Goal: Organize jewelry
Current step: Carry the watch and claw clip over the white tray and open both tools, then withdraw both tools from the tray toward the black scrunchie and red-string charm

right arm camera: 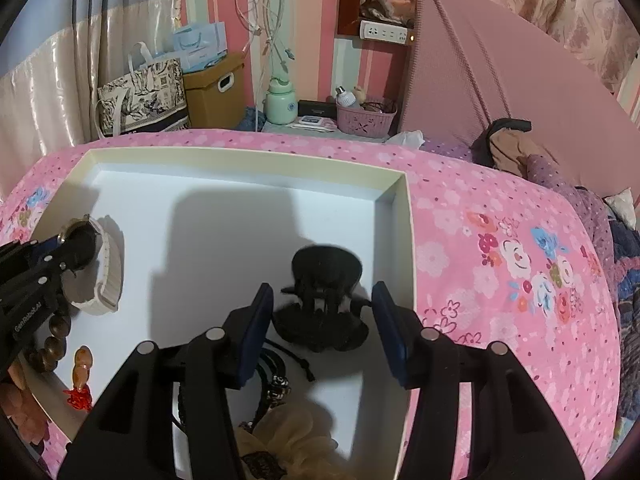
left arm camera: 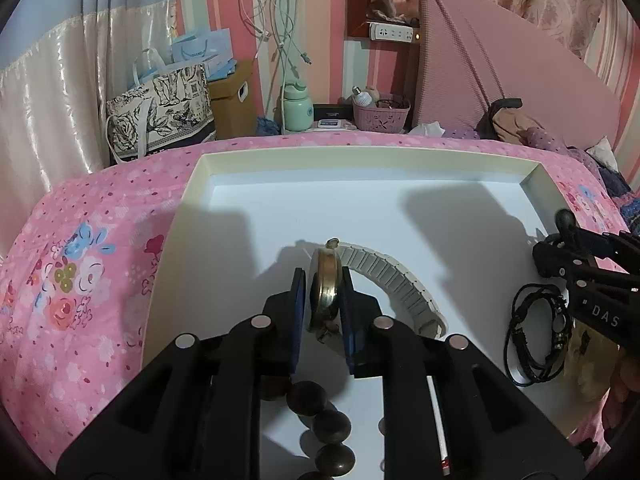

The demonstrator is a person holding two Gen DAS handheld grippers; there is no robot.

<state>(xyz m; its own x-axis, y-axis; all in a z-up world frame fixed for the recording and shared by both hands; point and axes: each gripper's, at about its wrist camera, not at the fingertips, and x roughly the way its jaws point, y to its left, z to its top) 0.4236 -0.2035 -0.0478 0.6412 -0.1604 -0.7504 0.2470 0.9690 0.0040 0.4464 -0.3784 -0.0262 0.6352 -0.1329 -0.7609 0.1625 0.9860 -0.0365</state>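
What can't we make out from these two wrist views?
- Watch dial: left wrist view shows it edge-on between the left gripper pads.
- Bead bracelet: partly under the gripper body, cut off by the bottom edge.
- Cord bracelets: right wrist view, partly behind the right gripper fingers.
- Hair claw: whether the pads touch it is unclear.
- Scrunchie: blurred, cut off below.

Brassy metal watch [left arm camera: 325,292] — matt white tray [left arm camera: 360,208].

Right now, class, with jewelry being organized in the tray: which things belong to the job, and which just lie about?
Belong:
white tray
watch, between the left gripper pads
black hair claw, between the open right gripper fingers
black cord bracelets
dark bead bracelet

Lying about:
green bottle
pink basket
patterned bag
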